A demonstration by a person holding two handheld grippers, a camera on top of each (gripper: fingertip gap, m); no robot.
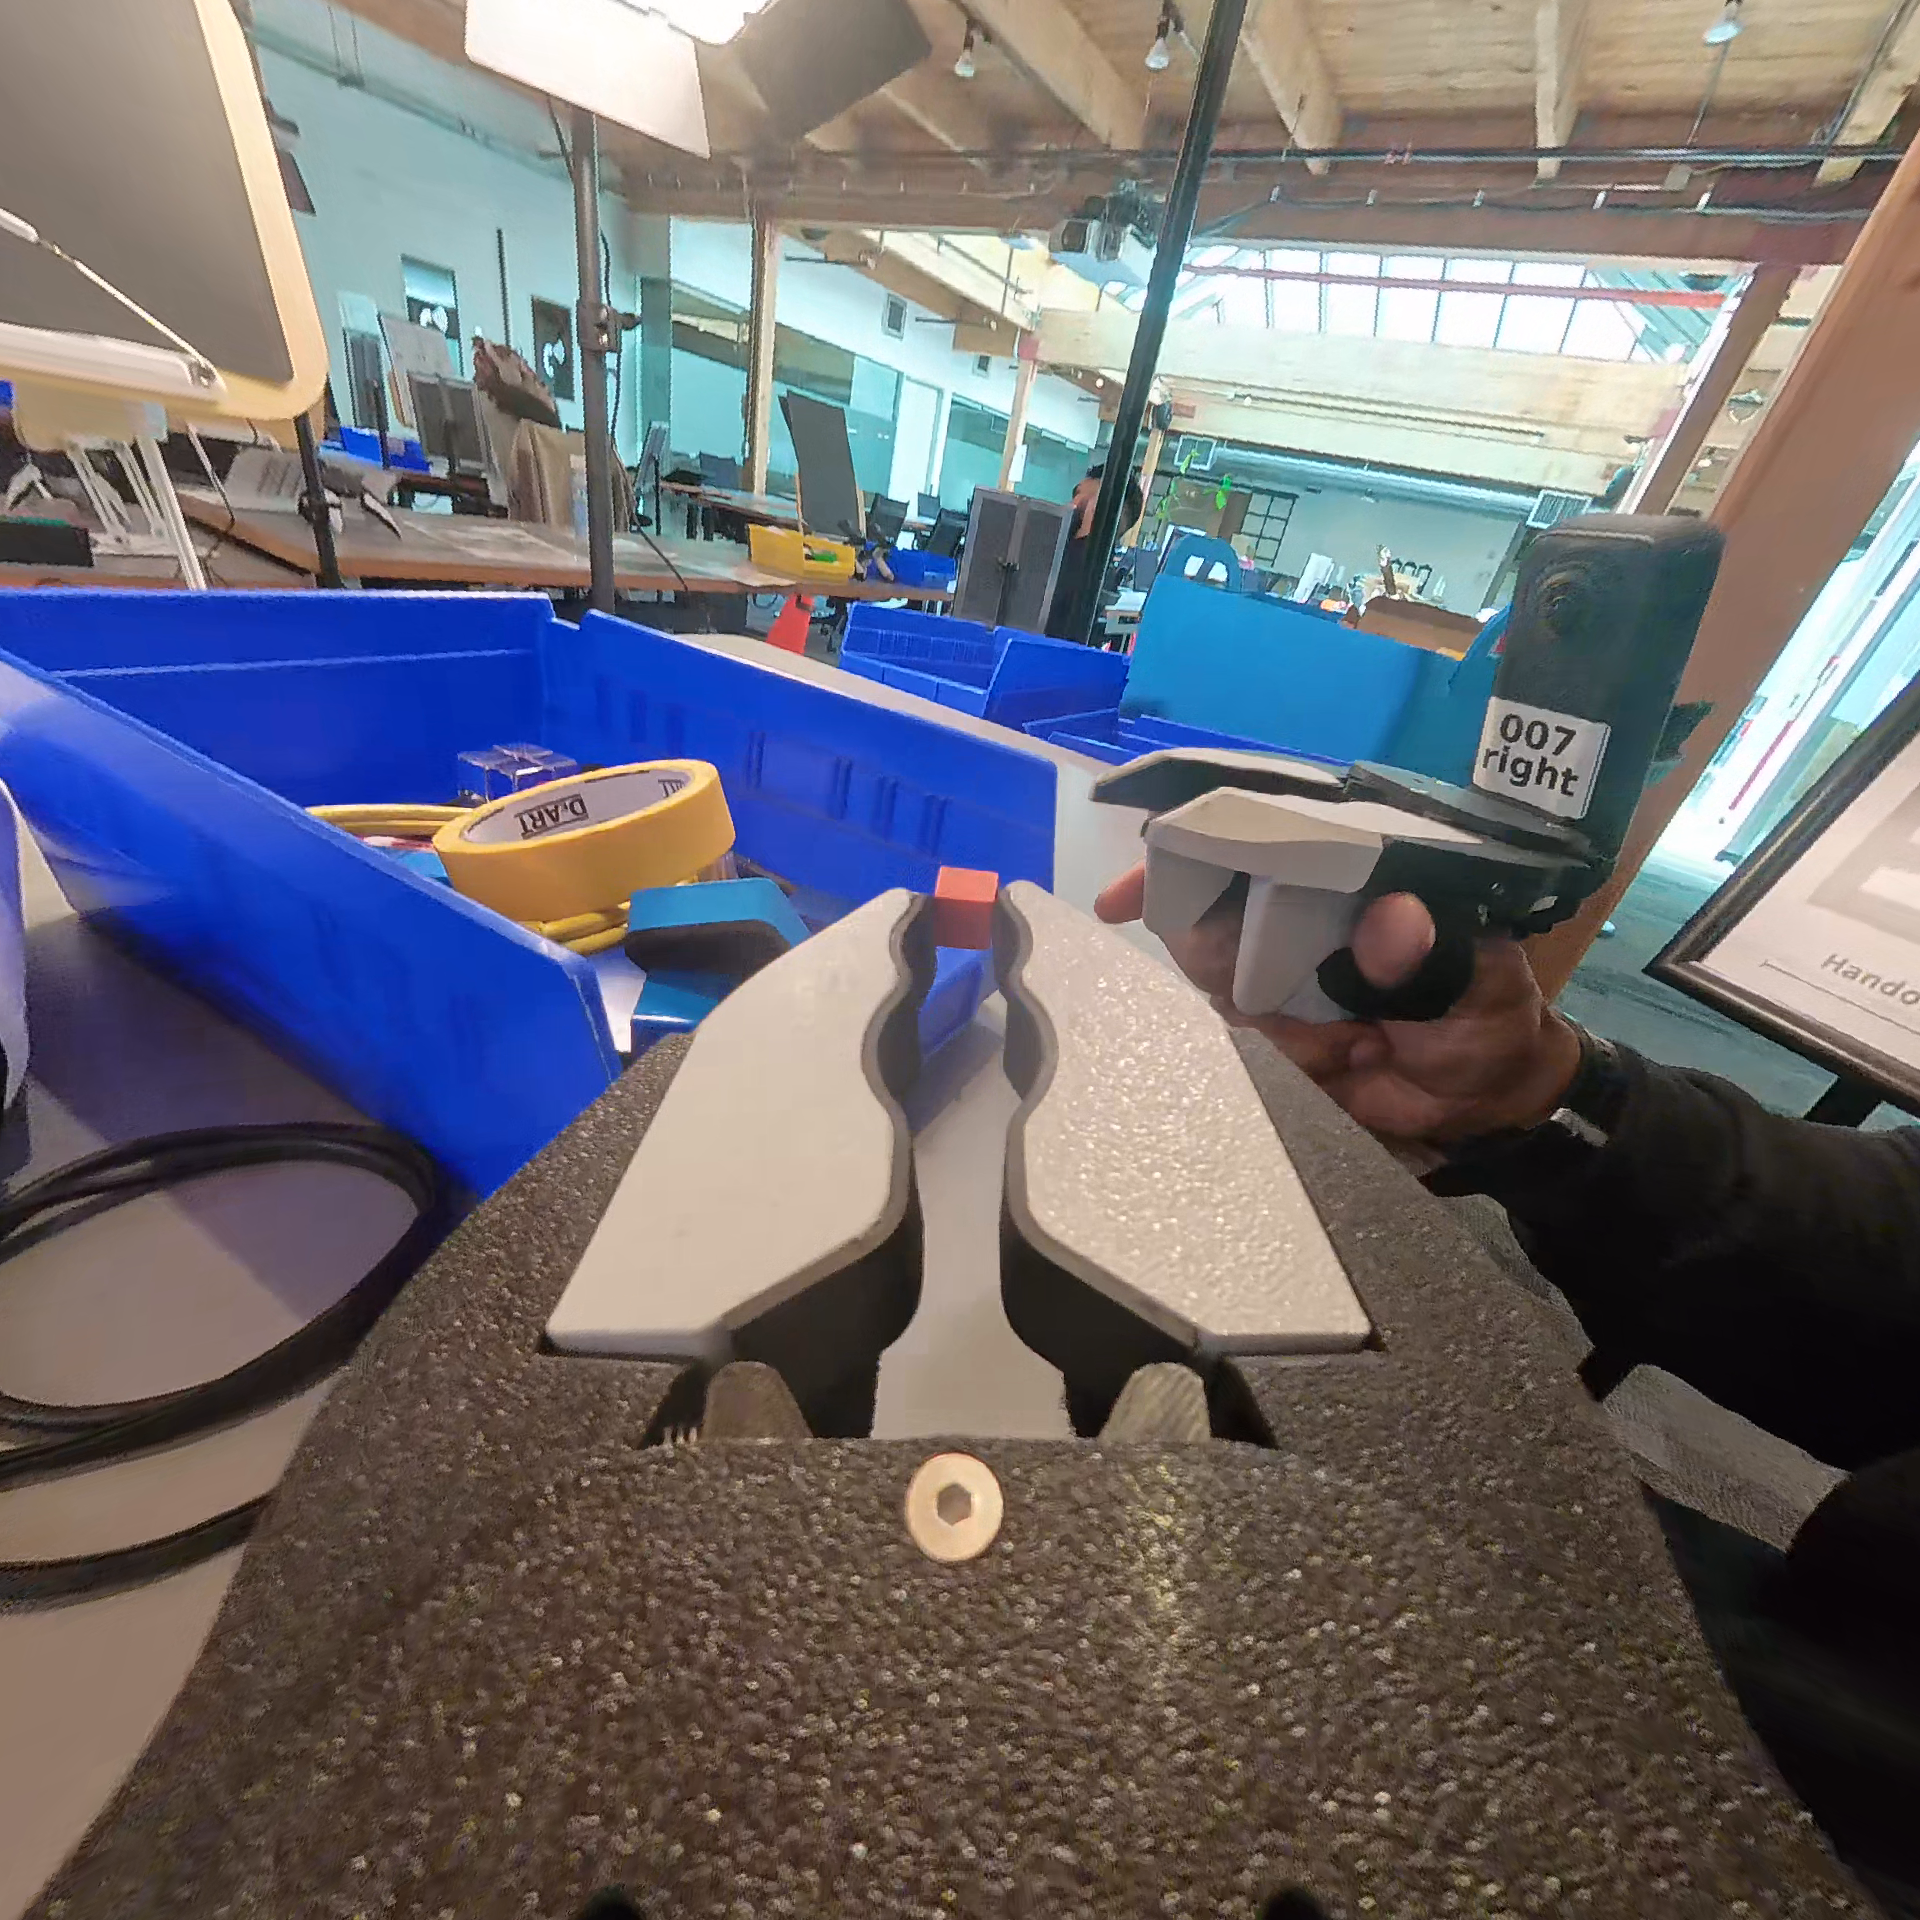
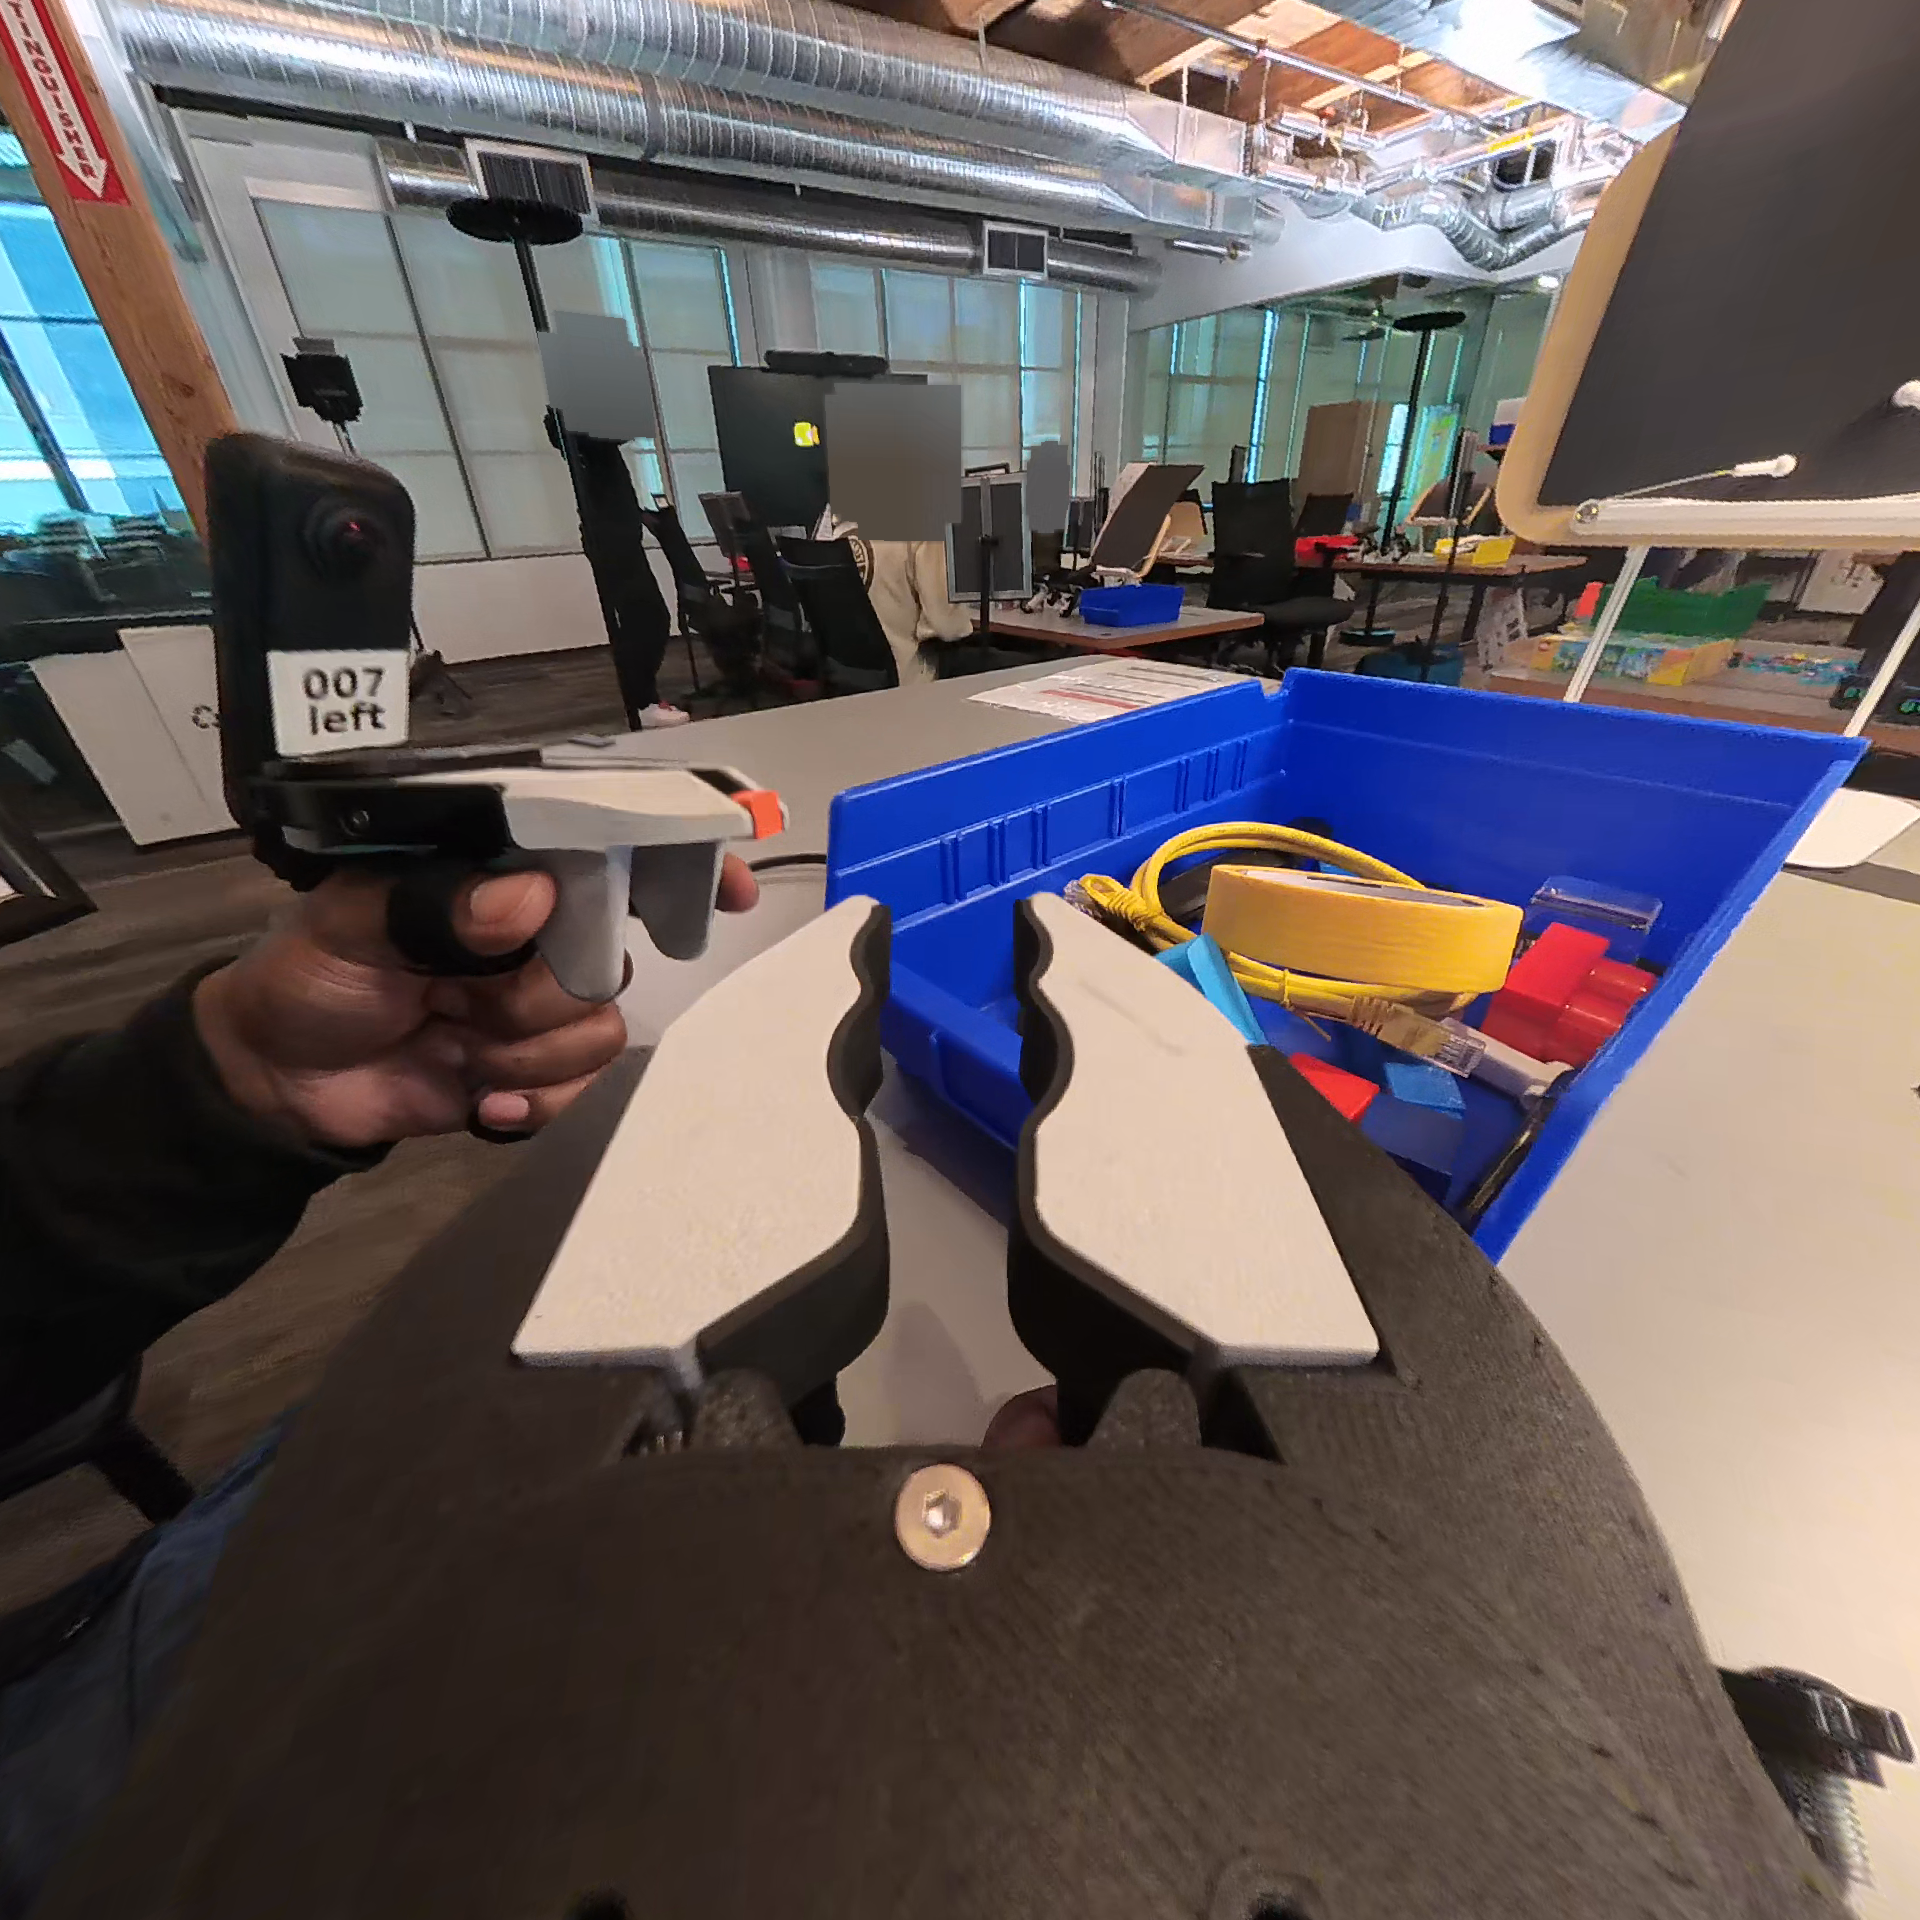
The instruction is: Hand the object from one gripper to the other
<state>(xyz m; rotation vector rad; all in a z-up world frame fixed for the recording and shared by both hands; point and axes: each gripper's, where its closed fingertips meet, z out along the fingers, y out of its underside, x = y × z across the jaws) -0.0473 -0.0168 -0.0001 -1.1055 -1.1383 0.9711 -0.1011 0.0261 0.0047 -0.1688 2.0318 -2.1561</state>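
Note:
My left gripper [image 1: 964, 916] is shut on a small red cube [image 1: 965, 910], pinched between its grey fingertips above the near end of the blue bin [image 1: 312, 914]. In the right wrist view the left gripper [image 2: 764, 812] shows at the left, held in a hand, with the red cube [image 2: 766, 812] at its tip. My right gripper [image 2: 951, 914] is open and empty, over the bin's near left corner. In the left wrist view the right gripper [image 1: 1117, 784] is to the right of the cube, a little apart from it.
The blue bin [image 2: 1455, 769] holds a yellow tape roll [image 2: 1361, 925], a yellow network cable [image 2: 1247, 971], red blocks [image 2: 1569, 992] and blue pieces. It sits on a grey table [image 2: 1704, 1195]. A black cable [image 1: 208, 1299] lies left of the bin. A framed board [image 1: 1829, 935] stands at the right. About 8 cm separates my left fingertips from my right.

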